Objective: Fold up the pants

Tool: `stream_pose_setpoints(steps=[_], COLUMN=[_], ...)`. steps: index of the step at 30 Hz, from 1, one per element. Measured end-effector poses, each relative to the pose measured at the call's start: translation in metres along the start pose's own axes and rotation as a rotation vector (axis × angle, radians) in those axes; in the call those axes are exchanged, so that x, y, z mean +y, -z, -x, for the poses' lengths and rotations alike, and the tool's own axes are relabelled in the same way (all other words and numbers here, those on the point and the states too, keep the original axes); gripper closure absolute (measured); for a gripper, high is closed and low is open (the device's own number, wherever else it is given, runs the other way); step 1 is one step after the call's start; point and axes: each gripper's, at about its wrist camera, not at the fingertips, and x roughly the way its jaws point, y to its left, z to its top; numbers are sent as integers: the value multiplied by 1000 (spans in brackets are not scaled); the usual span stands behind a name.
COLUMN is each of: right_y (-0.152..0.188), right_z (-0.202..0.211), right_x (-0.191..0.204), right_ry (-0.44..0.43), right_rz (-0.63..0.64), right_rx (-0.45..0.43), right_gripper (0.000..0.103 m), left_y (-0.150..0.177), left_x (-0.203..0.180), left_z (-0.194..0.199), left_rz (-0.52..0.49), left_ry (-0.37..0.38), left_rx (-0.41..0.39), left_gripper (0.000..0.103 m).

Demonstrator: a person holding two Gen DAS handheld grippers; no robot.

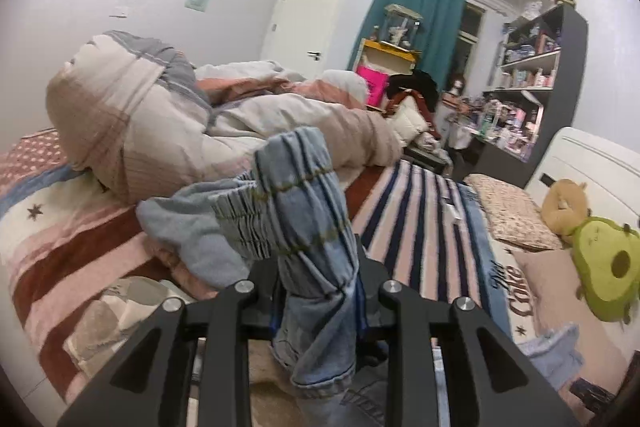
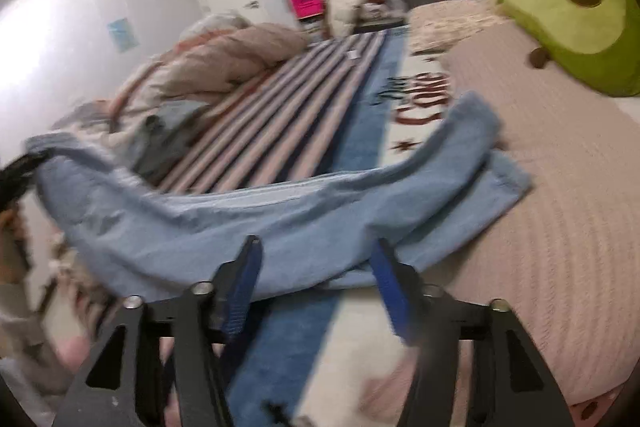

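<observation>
The bed (image 2: 560,227) carries the light-blue pants (image 2: 248,223), legs stretched across the striped blanket (image 2: 288,115), hems toward the avocado plush (image 2: 568,11). The left gripper (image 1: 318,291), clamped on the elastic waistband (image 1: 288,203), lifts that end clear. The right gripper (image 2: 316,267) stands with jaws apart, gripping nothing, just before the mid-leg cloth. Step in hand: the lengthwise fold; next, waistband probably carried toward hems.

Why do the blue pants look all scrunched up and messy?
The left claw is shut on the pants at the bunched elastic waistband, so that end hangs crumpled in the air. The legs trail crookedly over the bed, one cuff overlapping the other. The right claw is open, holding nothing.
</observation>
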Motion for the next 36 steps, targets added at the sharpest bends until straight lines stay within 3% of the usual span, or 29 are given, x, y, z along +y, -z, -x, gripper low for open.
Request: stream_pose_setpoints(steps=[6, 12, 15, 16, 17, 18, 24, 26, 28, 33, 35, 36], right_y=[-2, -20, -28, -29, -30, -30, -31, -30, -25, -14, -10, -8], right_z=[-39, -88, -110, -114, -117, -118, -76, -61, -50, -40, -39, -38], right_x=[-30, -28, -23, -22, -21, -21, -31, -37, -41, -34, -25, -20], right_ry=[48, 97, 165, 188, 215, 215, 233, 233, 175, 48, -10, -26], right_rz=[-63, -45, -36, -28, -12, -5, -44, -53, -78, -99, -97, -93], right_rx=[53, 84, 107, 94, 78, 66, -51, -56, -37, 0, 8, 12], right_gripper=[47, 47, 47, 61, 98, 103, 102, 102, 99, 97, 82, 81], left_y=[6, 10, 10, 10, 10, 10, 17, 23, 34, 81, 109, 123], left_x=[-15, -16, -20, -22, -25, -29, -80, -98, -121, -180, -204, -214], left_z=[2, -4, -4, -4, -4, -4, -2, -5, -12, -45, -63, -71], left_rz=[-51, -64, -87, -96, -106, -119, -239, -278, -308, -399, -438, -453], left_ry=[70, 79, 79, 93, 107, 123, 240, 266, 308, 392, 420, 435], left_rx=[9, 9, 5, 7, 7, 8, 24, 39, 74, 194, 289, 338], left_gripper=[80, 80, 80, 80, 80, 80, 80, 80, 80, 80, 79, 77])
